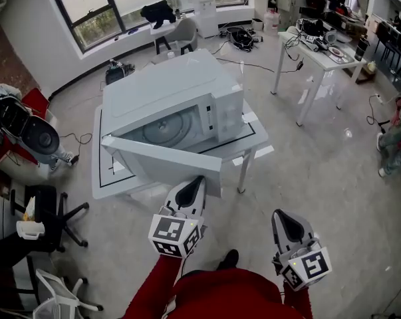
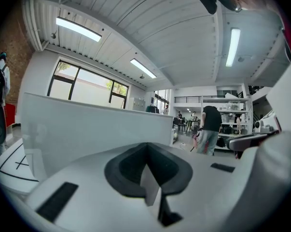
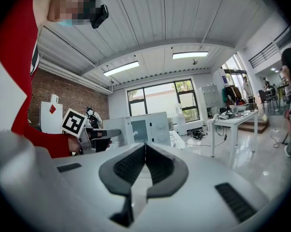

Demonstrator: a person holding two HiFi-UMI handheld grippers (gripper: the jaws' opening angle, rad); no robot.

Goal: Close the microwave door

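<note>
Right gripper (image 1: 284,219): jaws pressed together, empty, held near the body. Left gripper (image 1: 195,183): jaws together, empty, just beside the near face of the open door (image 1: 163,163), toward its right free end. The door's long axis runs left-right, and the microwave (image 1: 167,88) lies beyond it.

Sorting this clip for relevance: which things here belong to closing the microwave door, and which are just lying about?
In the job:
- microwave
- its open door
- left gripper, jaws together, at the door's edge
- small table under the microwave

Lying about:
- cluttered desk
- office chair
- black bag on the windowsill
</note>
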